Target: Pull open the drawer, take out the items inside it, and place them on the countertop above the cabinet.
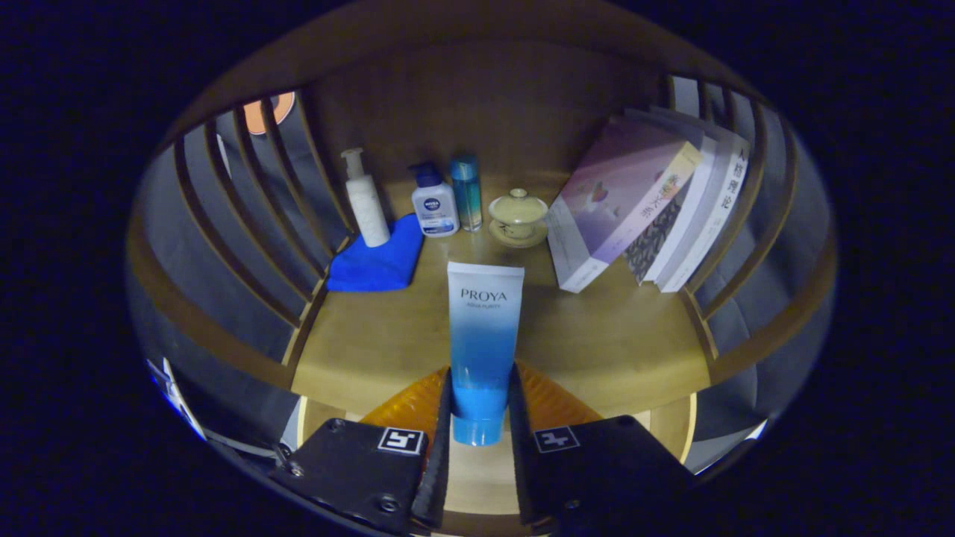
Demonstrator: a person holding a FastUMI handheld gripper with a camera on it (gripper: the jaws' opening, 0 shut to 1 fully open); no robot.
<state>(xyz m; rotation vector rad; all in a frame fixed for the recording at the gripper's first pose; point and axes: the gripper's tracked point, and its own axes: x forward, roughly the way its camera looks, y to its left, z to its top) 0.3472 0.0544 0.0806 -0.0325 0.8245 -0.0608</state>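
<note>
Currently gripper [481,406] fingers clamp the tube [483,335] near its cap end over the countertop [612,350]; likely light, soft, squashy, slick plastic, so grip low and gently.

**Print on tube, bottle and books**

Brand lettering stands near the top of the blue tube [483,335], which the tool [481,391] clamps from both sides. A brand badge marks the small pump bottle [435,210]. Characters run down the leaning books' [649,209] spines, too small to make out.
</note>
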